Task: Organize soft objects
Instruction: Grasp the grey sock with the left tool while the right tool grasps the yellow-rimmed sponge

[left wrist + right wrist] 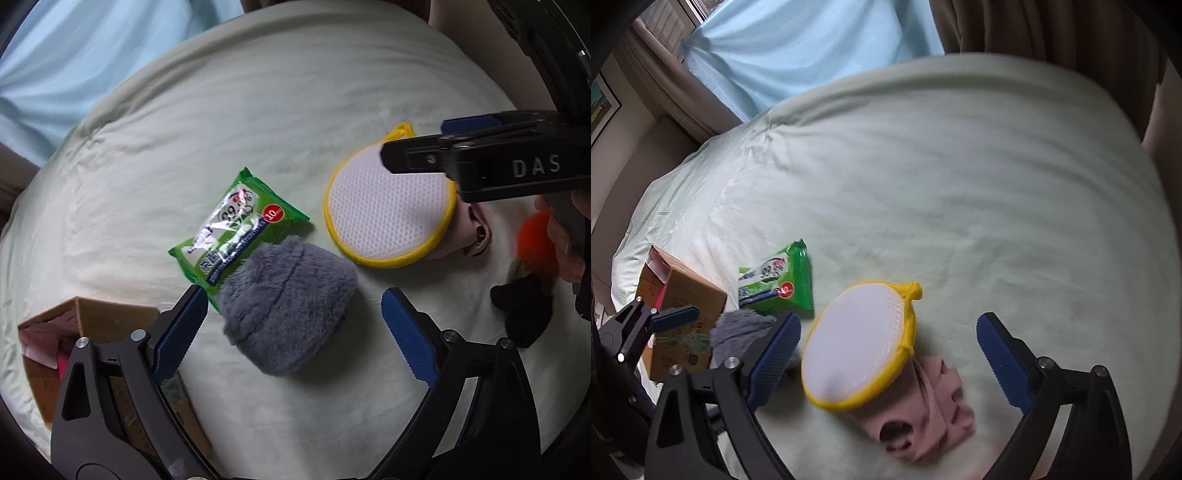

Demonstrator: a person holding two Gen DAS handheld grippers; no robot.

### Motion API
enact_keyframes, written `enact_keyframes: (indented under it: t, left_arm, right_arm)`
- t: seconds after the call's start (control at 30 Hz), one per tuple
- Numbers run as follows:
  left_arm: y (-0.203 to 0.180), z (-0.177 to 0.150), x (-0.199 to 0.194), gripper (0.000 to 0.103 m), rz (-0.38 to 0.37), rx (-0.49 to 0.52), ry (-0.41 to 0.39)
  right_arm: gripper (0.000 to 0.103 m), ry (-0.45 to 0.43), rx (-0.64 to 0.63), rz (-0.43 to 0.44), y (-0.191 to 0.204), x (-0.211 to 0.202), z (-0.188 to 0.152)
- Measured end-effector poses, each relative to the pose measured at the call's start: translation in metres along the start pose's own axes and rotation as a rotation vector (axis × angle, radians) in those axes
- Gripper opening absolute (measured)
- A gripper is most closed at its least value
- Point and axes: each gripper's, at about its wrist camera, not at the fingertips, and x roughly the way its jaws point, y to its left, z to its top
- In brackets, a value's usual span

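Observation:
A grey fuzzy pouch lies on the pale green bedsheet, partly over a green wet-wipes pack. My left gripper is open, its jaws either side of the pouch. A round white sponge pad with yellow rim lies on a pink cloth. My right gripper is open above the pad and pink cloth. The pouch and wipes show at its left.
An open cardboard box with pink items sits at the left, also in the right wrist view. An orange ball and a black cloth lie at the right. Blue curtains hang beyond the bed.

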Motion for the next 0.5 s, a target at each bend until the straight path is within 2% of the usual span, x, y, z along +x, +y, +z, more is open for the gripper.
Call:
enact_keyframes:
  t: [0.1, 0.13, 0.17, 0.3, 0.4, 0.43, 0.5]
  left_arm:
    - [-0.003, 0.000, 0.009, 0.094, 0.002, 0.011, 0.007]
    - [-0.004, 0.001, 0.012, 0.089, 0.000, 0.010, 0.011]
    - [-0.004, 0.001, 0.014, 0.080, 0.003, 0.009, 0.016]
    - [-0.004, 0.004, 0.021, 0.067, 0.024, 0.015, 0.023]
    - [0.002, 0.007, 0.027, 0.058, 0.025, 0.012, 0.042]
    - [0.004, 0.007, 0.027, 0.054, 0.023, 0.010, 0.044]
    - [0.006, 0.007, 0.027, 0.048, 0.019, 0.007, 0.041]
  right_arm:
    - [0.086, 0.017, -0.008, 0.014, 0.000, 0.015, 0.000]
    - [0.081, 0.022, -0.011, 0.020, 0.001, 0.018, 0.000]
    - [0.076, 0.024, -0.014, 0.026, 0.002, 0.021, -0.001]
    - [0.060, 0.025, -0.027, 0.042, 0.007, 0.025, -0.001]
    - [0.041, 0.033, -0.048, 0.040, 0.012, 0.026, -0.001]
    - [0.030, 0.034, -0.052, 0.042, 0.013, 0.026, -0.001]
    - [0.027, 0.025, -0.065, 0.033, 0.017, 0.023, -0.001]
